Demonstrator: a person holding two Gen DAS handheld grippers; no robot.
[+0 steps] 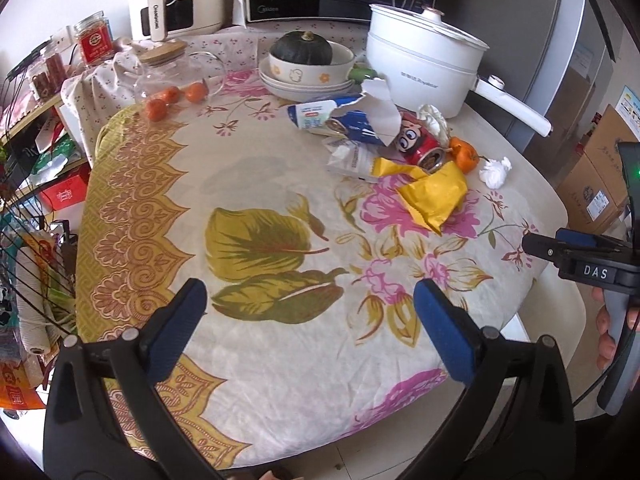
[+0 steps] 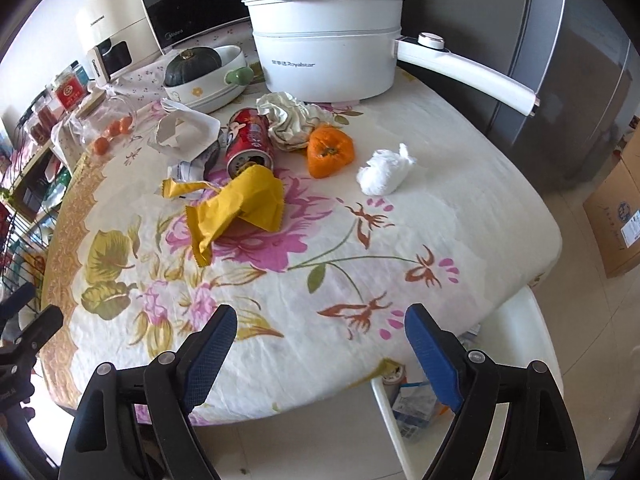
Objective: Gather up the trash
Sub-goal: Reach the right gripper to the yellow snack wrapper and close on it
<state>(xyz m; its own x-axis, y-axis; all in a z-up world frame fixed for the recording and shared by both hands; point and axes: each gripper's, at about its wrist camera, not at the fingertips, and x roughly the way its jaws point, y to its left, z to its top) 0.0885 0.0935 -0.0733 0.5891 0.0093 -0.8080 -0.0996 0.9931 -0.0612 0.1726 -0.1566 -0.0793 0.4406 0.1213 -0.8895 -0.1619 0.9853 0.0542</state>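
Note:
On the flowered tablecloth (image 1: pixel 280 360) lies a heap of trash: a yellow wrapper (image 1: pixel 434 196) (image 2: pixel 240 204), a red can (image 1: pixel 420 146) (image 2: pixel 250 140) on its side, an orange peel (image 1: pixel 464 154) (image 2: pixel 330 152), a white tissue ball (image 1: pixel 496 172) (image 2: pixel 384 172), crumpled cream paper (image 2: pixel 290 120) and a torn blue-white package (image 1: pixel 340 118). My left gripper (image 1: pixel 310 292) hangs open over the near part of the cloth, with nothing between its fingers. My right gripper (image 2: pixel 320 316) is open and empty above the table's front edge, short of the tissue ball.
A white electric pot (image 2: pixel 328 56) with a long handle stands behind the trash. A bowl holding a dark squash (image 1: pixel 308 60) and a glass jar with small oranges (image 1: pixel 176 80) sit at the back. A fridge (image 2: pixel 560 60) and cardboard box (image 2: pixel 616 220) are to the right.

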